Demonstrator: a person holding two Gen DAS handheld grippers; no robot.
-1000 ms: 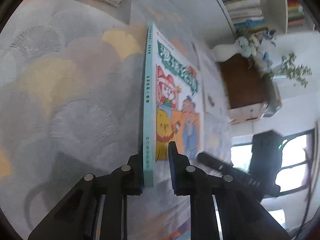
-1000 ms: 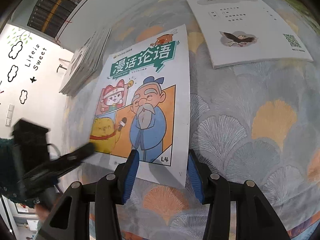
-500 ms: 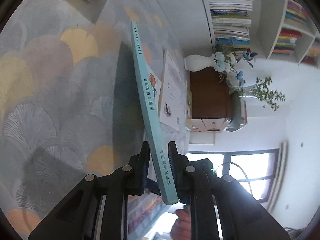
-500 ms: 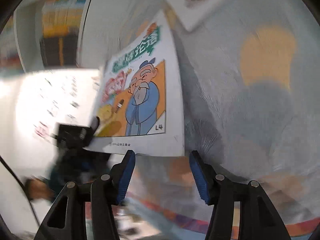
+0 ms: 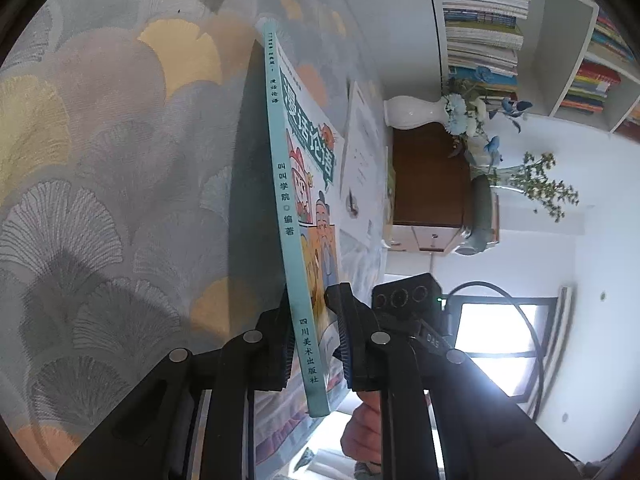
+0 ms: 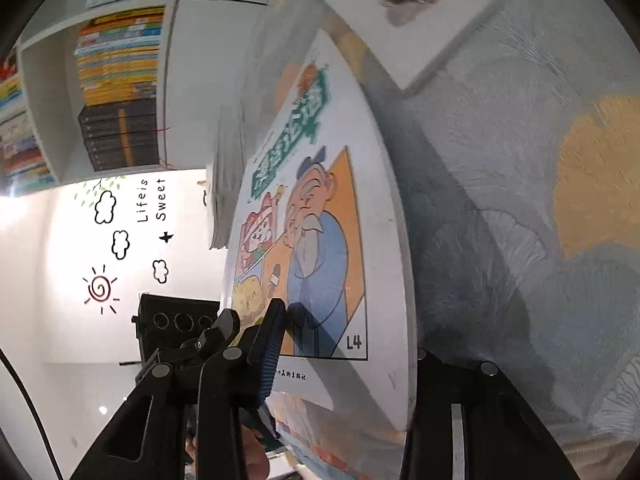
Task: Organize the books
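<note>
Left wrist view: the left tongs (image 5: 314,344) are clamped on the near end of a comic book (image 5: 308,184), at its teal spine. The book stands on edge, lifted off the ginkgo-patterned tablecloth (image 5: 112,184) of the worktop, and its long axis runs straight away from the tongs toward the far wall. Just right of the book, the right tongs' black camera block (image 5: 406,294) sits close beside its cover. Part of a hand (image 5: 362,428) shows below, half hidden by the tongs. A white booklet (image 5: 362,152) lies flat farther back, near a white vase (image 5: 412,114) and a bookshelf (image 5: 484,32).

Right wrist view: the right tongs (image 6: 344,364) straddle the comic book's (image 6: 320,240) free bottom corner, one finger over the cover, the other behind it. Their jaws have just been closing with the book between them. Whether the pads press on it yet I cannot tell; the far finger is hidden behind the cover. Both tongs sit at the book's near end, so I judge the next move a two-handed carry. The picture is motion-blurred. The white booklet (image 6: 404,12) at the top is cut off and smeared. The left tongs (image 6: 180,328) appear at the lower left.
</note>
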